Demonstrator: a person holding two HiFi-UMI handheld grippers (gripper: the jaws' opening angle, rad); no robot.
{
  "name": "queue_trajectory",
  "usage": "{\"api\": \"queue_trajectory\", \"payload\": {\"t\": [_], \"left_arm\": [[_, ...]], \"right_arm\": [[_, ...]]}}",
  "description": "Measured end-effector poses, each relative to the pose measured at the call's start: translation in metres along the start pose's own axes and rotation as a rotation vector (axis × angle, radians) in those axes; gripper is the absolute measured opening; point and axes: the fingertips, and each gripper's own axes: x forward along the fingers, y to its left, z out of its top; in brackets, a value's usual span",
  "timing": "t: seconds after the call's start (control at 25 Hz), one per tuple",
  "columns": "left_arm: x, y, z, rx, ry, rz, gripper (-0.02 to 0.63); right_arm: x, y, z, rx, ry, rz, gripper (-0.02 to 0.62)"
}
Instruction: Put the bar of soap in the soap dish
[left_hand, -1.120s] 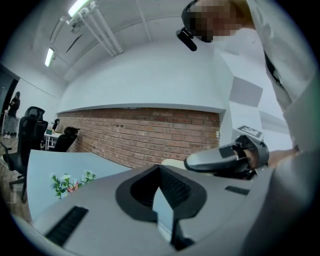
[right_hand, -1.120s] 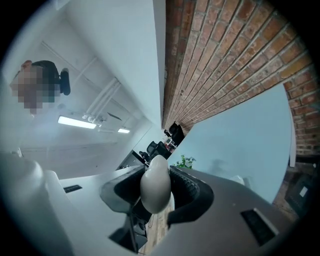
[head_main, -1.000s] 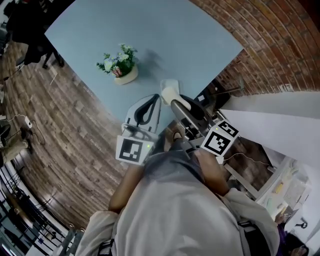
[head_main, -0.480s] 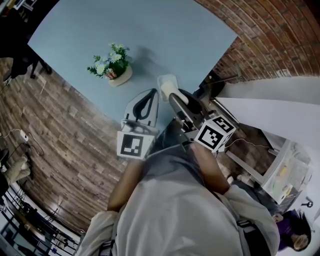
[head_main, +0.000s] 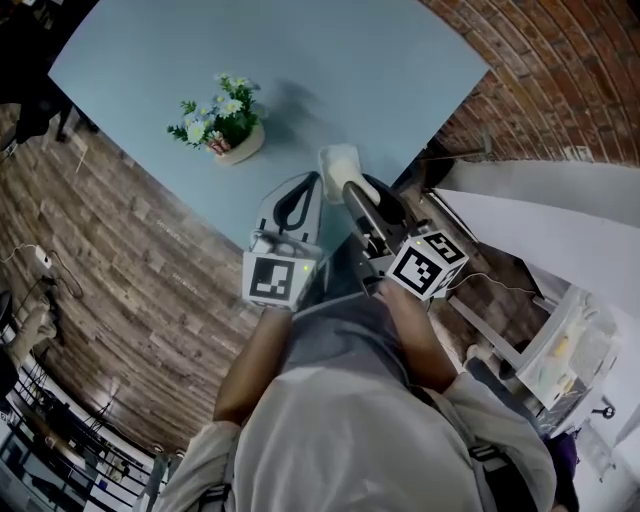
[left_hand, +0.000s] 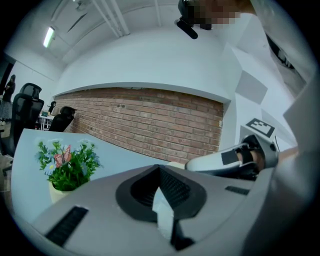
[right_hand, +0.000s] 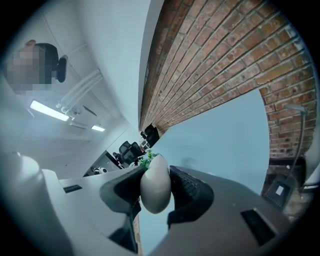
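My right gripper (right_hand: 156, 184) is shut on a pale oval bar of soap (right_hand: 156, 186), which stands on edge between the pads. In the head view the soap (head_main: 340, 160) shows at that gripper's tip, low over the near edge of the blue table (head_main: 330, 70). A pale squarish shape lies right under it; I cannot tell a soap dish apart from the soap there. My left gripper (head_main: 305, 182) is beside it on the left, jaws together with nothing in them. In the left gripper view its tips (left_hand: 161, 172) meet above the table.
A small pot of flowers (head_main: 225, 125) stands on the table to the left of both grippers and shows again as the flower pot (left_hand: 67, 165). A brick wall (head_main: 560, 80) runs along the table's right side. Wood floor (head_main: 120, 260) lies to the left.
The head view has shifted a little. Both grippers keep about the same places, the right one still holding the soap by the table's near edge.
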Motion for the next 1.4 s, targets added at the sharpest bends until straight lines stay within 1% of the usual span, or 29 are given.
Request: {"api": "queue_trajectory", "payload": {"t": [0.2, 0.24, 0.36, 0.52, 0.68, 0.84, 1.08, 1.24, 1.4], "left_arm": [[0.01, 0.01, -0.023, 0.048, 0.022, -0.014, 0.003], [0.012, 0.012, -0.028, 0.045, 0.028, -0.013, 0.003], [0.015, 0.019, -0.034, 0.002, 0.044, 0.01, 0.003], [0.019, 0.023, -0.042, 0.022, 0.058, -0.002, 0.003], [0.024, 0.025, -0.042, 0.009, 0.06, 0.004, 0.003], [0.027, 0.026, -0.049, 0.025, 0.059, -0.007, 0.003], [0.031, 0.026, -0.051, -0.011, 0.056, 0.008, 0.003], [0.032, 0.026, -0.055, -0.015, 0.065, 0.012, 0.003], [0.032, 0.026, -0.059, 0.004, 0.069, 0.01, 0.003]], "right_arm": [[0.012, -0.019, -0.012, 0.012, 0.013, -0.028, 0.16], [0.015, -0.024, -0.015, 0.015, 0.015, -0.036, 0.16], [0.023, -0.039, -0.023, 0.018, 0.025, -0.066, 0.16], [0.035, -0.062, -0.036, 0.015, 0.059, -0.127, 0.16], [0.044, -0.076, -0.044, 0.021, 0.091, -0.173, 0.16], [0.049, -0.084, -0.053, 0.026, 0.127, -0.218, 0.16], [0.053, -0.091, -0.062, 0.013, 0.16, -0.274, 0.16], [0.056, -0.094, -0.062, -0.015, 0.185, -0.318, 0.16], [0.059, -0.096, -0.065, -0.031, 0.212, -0.35, 0.16]]}}
